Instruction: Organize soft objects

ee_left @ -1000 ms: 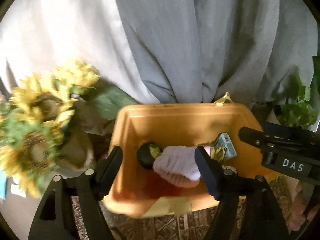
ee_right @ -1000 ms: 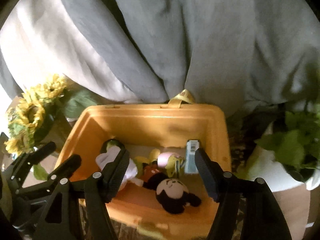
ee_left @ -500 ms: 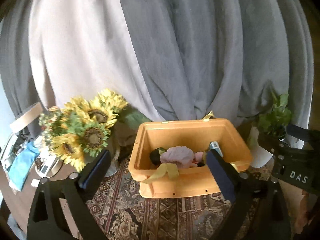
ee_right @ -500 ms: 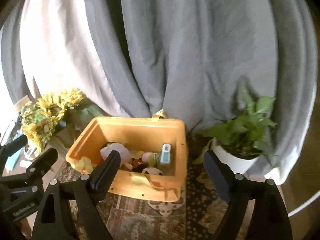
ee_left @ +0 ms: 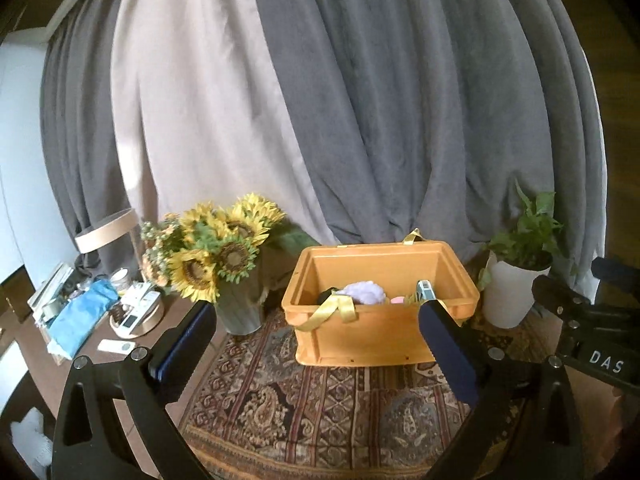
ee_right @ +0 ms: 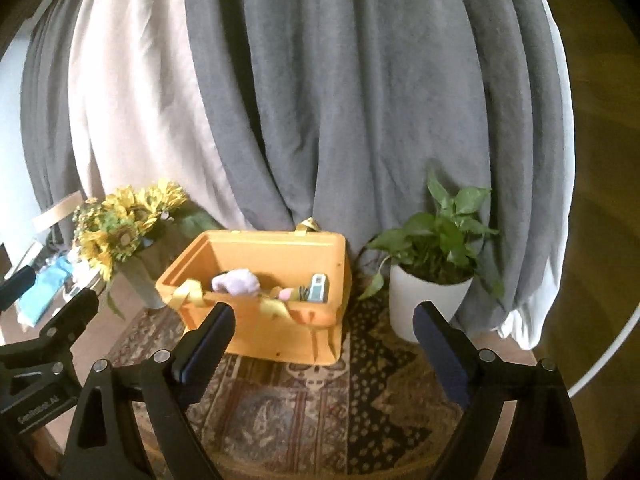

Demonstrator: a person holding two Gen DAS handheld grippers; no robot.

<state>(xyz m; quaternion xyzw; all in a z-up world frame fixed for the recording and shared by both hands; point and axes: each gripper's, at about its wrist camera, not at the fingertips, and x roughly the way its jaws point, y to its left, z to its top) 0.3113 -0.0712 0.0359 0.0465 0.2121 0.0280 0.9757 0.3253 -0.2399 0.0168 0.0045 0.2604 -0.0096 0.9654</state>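
Note:
An orange plastic bin (ee_left: 372, 340) (ee_right: 280, 336) with yellow ribbon handles stands on a patterned rug. Inside it lie a lilac fluffy soft toy (ee_left: 366, 293) (ee_right: 236, 282), a pink piece (ee_right: 286, 294), a dark toy (ee_left: 326, 295) and a small blue box (ee_left: 425, 290) (ee_right: 319, 288). My left gripper (ee_left: 316, 344) is open and empty, held back in front of the bin. My right gripper (ee_right: 324, 340) is open and empty, also back from the bin. Each gripper shows at the edge of the other's view.
A vase of sunflowers (ee_left: 218, 256) (ee_right: 124, 232) stands left of the bin. A potted green plant in a white pot (ee_left: 516, 280) (ee_right: 430, 296) stands to its right. Grey and cream curtains (ee_left: 320, 100) hang behind. A cluttered desk (ee_left: 92, 312) lies at far left.
Both grippers have pulled well back from above the bin, so the whole bin, rug, flowers and plant now show. Both stay open and empty.

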